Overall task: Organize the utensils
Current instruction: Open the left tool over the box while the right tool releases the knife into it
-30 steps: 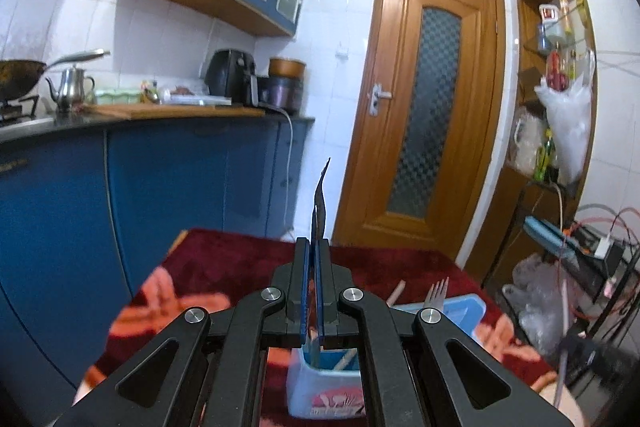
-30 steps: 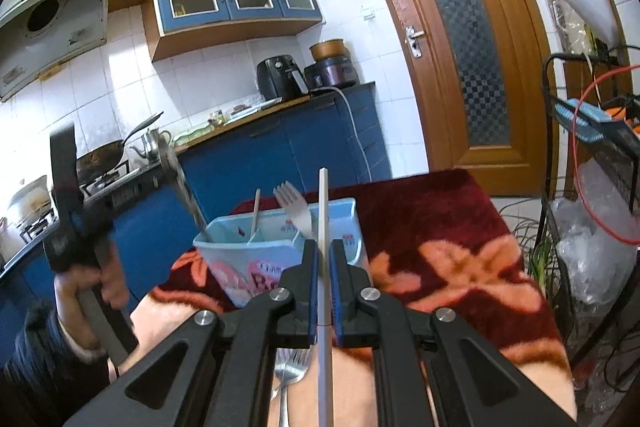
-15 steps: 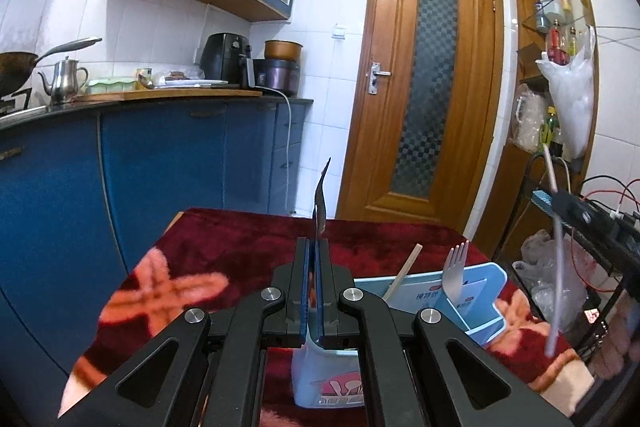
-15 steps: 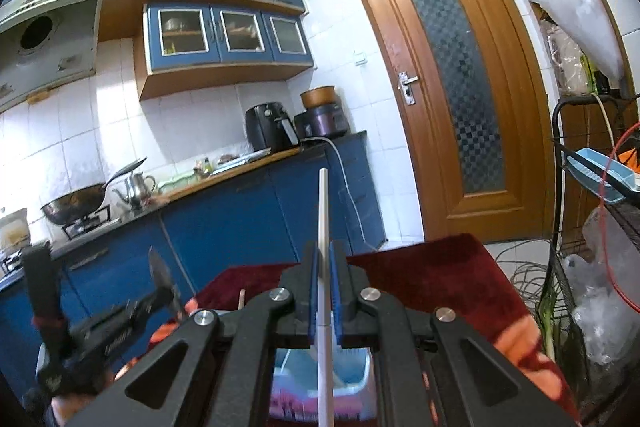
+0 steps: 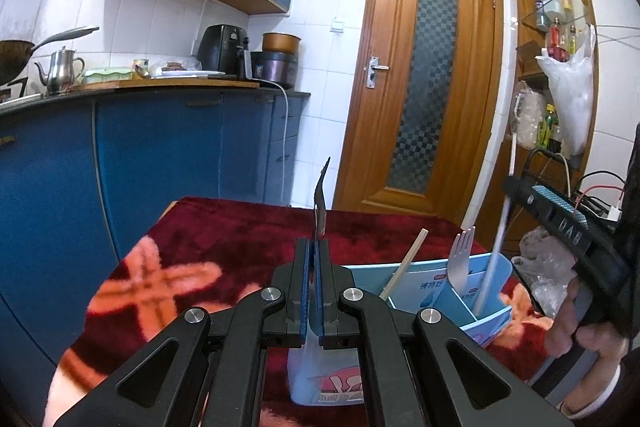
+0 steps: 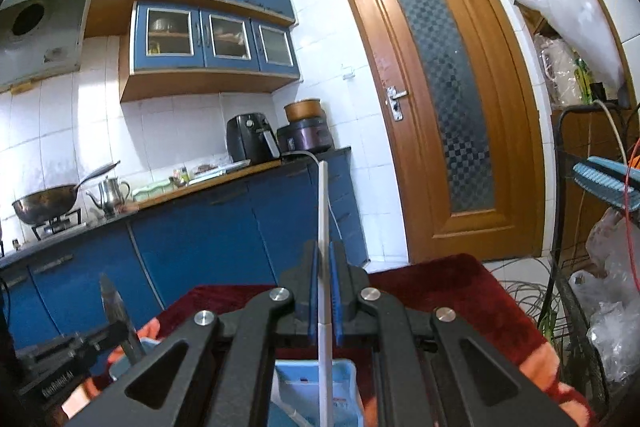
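black two-finger grippers (image 5: 314,259): 2 | light-blue plastic divided utensil box (image 5: 496,323): 1 | silver metal fork (image 5: 460,259): 1 | thin wooden chopstick (image 5: 404,265): 1 | long white chopstick (image 5: 496,239): 1 | flat dark metal knife blade (image 5: 320,203): 1 | steel kettle (image 5: 60,71): 1 | wok (image 6: 44,201): 1 | wooden door (image 5: 432,95): 1

You're in a home kitchen. Blue cabinets (image 6: 208,35), a wok (image 6: 44,203) on the stove, a kettle (image 5: 60,71) and white wall tiles (image 5: 64,7) surround you.

Plush cloth (image 5: 240,239); plastic organizer (image 5: 496,267); metal fork (image 5: 460,259).
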A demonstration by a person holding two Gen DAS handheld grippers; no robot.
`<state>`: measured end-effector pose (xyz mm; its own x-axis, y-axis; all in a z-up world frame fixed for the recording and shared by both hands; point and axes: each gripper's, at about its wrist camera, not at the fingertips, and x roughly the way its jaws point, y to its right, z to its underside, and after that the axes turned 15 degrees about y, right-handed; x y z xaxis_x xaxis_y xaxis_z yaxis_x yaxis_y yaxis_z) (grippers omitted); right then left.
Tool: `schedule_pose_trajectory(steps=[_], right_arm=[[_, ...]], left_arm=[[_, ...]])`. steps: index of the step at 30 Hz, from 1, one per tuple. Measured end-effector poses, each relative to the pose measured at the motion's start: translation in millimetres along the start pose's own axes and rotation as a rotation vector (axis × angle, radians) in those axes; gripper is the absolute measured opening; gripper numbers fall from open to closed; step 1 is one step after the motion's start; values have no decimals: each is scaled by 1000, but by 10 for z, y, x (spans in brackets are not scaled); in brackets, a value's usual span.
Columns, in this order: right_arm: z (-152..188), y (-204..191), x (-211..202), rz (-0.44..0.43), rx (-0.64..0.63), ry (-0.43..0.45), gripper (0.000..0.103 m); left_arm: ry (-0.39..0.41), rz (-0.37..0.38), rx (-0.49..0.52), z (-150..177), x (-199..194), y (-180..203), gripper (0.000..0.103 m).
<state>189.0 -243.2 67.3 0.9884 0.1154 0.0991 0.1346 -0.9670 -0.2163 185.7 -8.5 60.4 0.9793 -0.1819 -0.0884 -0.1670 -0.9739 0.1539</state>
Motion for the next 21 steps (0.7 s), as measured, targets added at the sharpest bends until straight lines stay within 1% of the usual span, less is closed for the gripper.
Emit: schedule_pose_trajectory(steps=[3, 11, 14, 16, 17, 18, 19, 21], right_arm=[[52, -3, 3, -6, -14, -30, 8], [59, 31, 14, -8, -13, -88, 8], [69, 18, 9, -22, -10, -116, 9], [68, -6, -4, -25, -16, -126, 11], [58, -14, -20, -29, -17, -129, 15], [48, -17, -32, -32, -18, -130, 17], [40, -22, -49, -36, -18, -132, 21], [3, -31, -103, -43, -19, -129, 23]], left_arm=[[0, 1, -7, 1, -12, -9, 2], [-10, 10, -21, -15, -19, -46, 2], [-26, 15, -25, -8, -11, -38, 3], [-41, 23, -29, -2, -4, -24, 6], [-46, 23, -29, -1, -4, -16, 8], [-49, 21, -26, -3, -8, -6, 13], [-50, 20, -22, -9, -19, 9, 16], [-45, 17, -18, -26, -50, 25, 17]])
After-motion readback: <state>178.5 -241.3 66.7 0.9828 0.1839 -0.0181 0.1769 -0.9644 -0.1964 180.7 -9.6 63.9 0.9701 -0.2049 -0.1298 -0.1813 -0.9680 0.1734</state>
